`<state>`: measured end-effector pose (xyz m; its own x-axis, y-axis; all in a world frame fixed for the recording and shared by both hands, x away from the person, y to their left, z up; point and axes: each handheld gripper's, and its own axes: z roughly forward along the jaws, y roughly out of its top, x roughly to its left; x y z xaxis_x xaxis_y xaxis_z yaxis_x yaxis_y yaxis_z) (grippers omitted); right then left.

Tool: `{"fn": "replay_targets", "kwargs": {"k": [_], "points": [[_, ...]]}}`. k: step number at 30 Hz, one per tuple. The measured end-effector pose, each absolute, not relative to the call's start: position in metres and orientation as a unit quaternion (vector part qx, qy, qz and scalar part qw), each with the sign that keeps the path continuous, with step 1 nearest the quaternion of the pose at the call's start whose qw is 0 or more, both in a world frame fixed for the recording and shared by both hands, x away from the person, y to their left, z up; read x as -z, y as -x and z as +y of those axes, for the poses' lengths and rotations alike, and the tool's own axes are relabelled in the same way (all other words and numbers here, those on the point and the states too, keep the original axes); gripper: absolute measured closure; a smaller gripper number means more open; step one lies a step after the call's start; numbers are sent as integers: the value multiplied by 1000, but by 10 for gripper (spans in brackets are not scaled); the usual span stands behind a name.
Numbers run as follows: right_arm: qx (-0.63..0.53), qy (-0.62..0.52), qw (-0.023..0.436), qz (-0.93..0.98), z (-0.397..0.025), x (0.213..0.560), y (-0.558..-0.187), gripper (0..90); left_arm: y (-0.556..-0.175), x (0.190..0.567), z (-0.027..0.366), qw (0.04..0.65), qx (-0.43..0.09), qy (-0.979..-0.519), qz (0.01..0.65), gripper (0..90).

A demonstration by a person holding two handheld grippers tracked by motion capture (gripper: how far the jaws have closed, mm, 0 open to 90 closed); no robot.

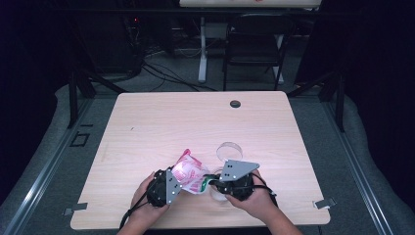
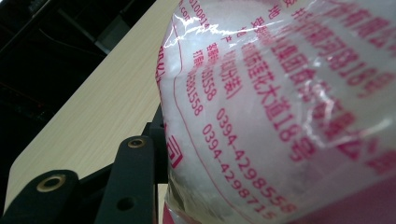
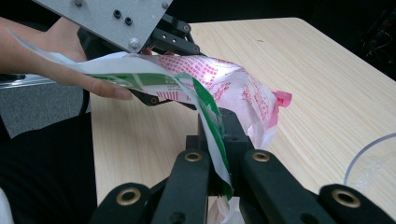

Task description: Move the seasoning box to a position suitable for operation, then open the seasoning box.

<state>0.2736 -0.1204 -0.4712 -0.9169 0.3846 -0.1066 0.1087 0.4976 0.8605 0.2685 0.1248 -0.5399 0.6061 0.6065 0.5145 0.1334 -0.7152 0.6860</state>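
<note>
High view: a crinkled plastic bag printed in pink-red characters with a green-and-white edge is held above the near edge of the pale wood-grain table, between the left gripper and the right gripper. Each gripper is grasped by one hand of the person, whose forearms enter from the bottom. A round transparent plastic lid lies flat on the tabletop just beyond the right gripper, apart from the bag. A small dark round grommet is set in the far part of the table.

Left gripper view: the bag, white inside and covered with red print, is pressed close against the black jaws; one jaw is visible at its left side, the other is hidden, and the bag is seen to be clamped there.

Right gripper view: the two black jaws are closed together on the green-and-white edge of the bag, which passes between them. The left gripper is seen farther off, gripping the bag's other end.
</note>
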Motion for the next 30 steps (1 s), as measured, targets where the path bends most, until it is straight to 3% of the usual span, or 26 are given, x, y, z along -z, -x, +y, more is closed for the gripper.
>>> {"fn": "replay_targets", "kwargs": {"k": [30], "points": [[-481, -156, 156, 849, -131, 465, -275, 900, -276, 524, 116, 276, -415, -848, 181, 601]]}}
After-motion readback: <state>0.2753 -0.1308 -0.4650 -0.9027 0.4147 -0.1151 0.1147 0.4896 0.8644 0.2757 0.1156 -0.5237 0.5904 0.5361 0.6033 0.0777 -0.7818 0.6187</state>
